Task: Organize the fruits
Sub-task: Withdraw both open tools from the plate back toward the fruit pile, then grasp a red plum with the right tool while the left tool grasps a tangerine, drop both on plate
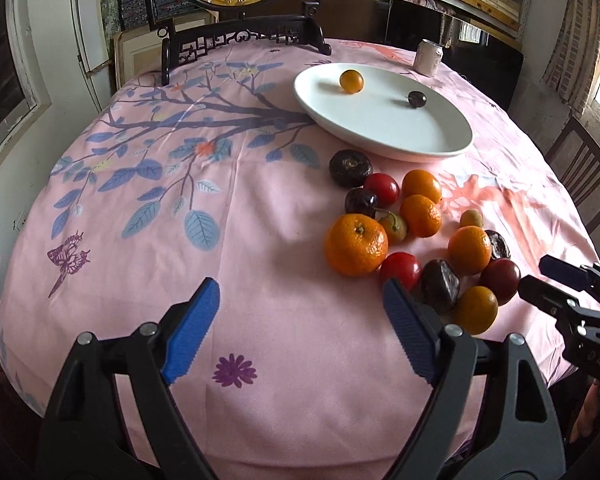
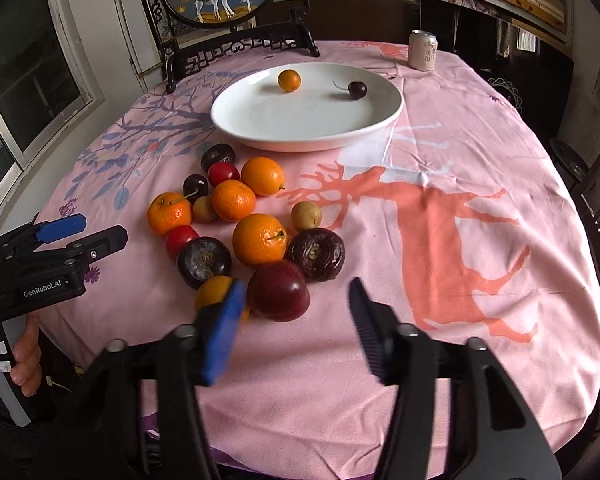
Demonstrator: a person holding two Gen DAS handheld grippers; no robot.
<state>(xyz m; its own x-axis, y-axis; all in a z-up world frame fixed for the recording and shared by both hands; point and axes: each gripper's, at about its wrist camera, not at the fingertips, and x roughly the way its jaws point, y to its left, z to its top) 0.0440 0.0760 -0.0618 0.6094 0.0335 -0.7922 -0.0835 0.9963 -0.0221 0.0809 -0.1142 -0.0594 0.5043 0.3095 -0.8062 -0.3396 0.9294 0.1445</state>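
Right gripper [image 2: 296,320] spread wide, nothing held; dark red plum [image 2: 278,290] sits just beyond, left of centre. Left gripper [image 1: 300,328] likewise splayed, empty, over bare cloth. Fruit pile [image 2: 236,216] mid-left; white plate [image 2: 260,120] above, already holding two. Plum best straddled squarely, neighbouring small orange [image 2: 214,290] left undisturbed.

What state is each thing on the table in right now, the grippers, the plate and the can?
left gripper: open, holding nothing
right gripper: open, holding nothing
white plate: holds one small orange fruit and one cherry
drink can: upright
fruit pile: loose on the tablecloth
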